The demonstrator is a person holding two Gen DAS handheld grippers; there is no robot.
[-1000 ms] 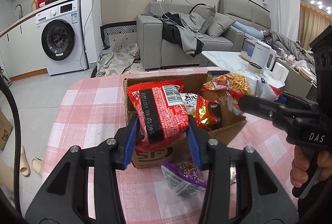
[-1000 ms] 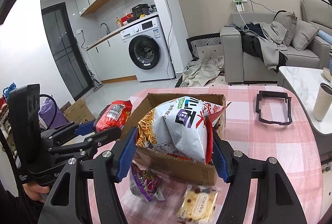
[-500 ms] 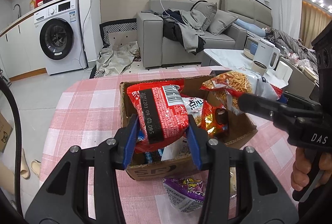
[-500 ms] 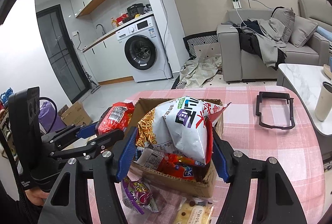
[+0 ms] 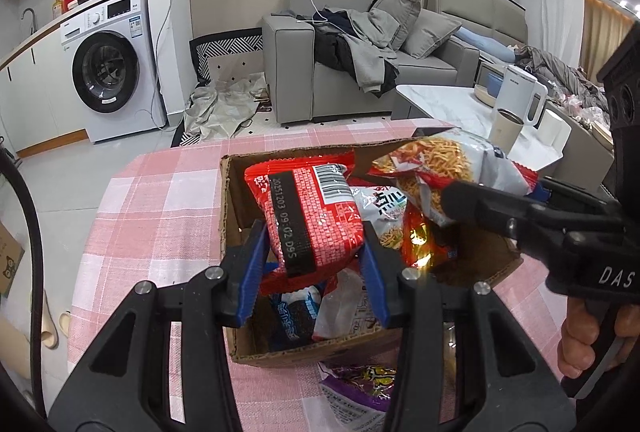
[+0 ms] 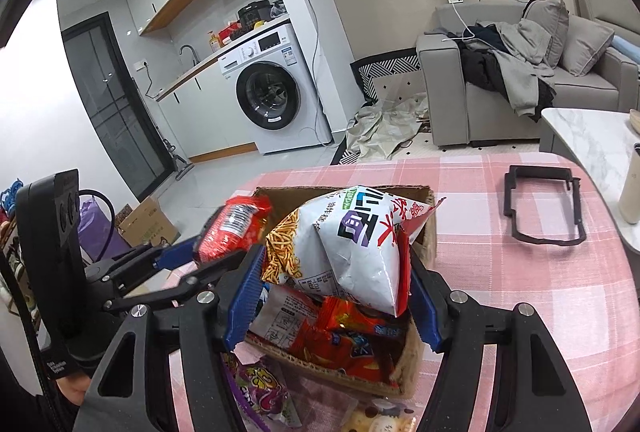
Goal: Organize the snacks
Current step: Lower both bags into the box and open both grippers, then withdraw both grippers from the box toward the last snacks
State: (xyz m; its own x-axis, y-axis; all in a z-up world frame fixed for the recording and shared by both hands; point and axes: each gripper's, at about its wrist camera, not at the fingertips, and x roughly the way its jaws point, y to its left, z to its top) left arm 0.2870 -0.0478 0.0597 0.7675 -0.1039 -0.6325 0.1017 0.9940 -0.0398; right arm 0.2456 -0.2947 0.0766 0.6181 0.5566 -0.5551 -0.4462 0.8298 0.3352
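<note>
Over the box (image 5: 236, 216), both tongs now sit closer in than a second ago, when the packs hung nearer its front wall; the drop looks near. The left tongs (image 5: 314, 264) are clamped on the red pack (image 5: 316, 220), held above the box's left half. The right tongs (image 6: 334, 292) are closed on the white bag (image 6: 352, 244), above the snacks already inside. Below the tongs, a purple pack (image 6: 260, 388) lies on the cloth (image 6: 520, 272), not yet boxed. Readable: "20251203 09:02 D9S" on the red pack's black strip, beside a barcode; "DAS" on the right tongs' body. The white bag carries large Chinese characters.
</note>
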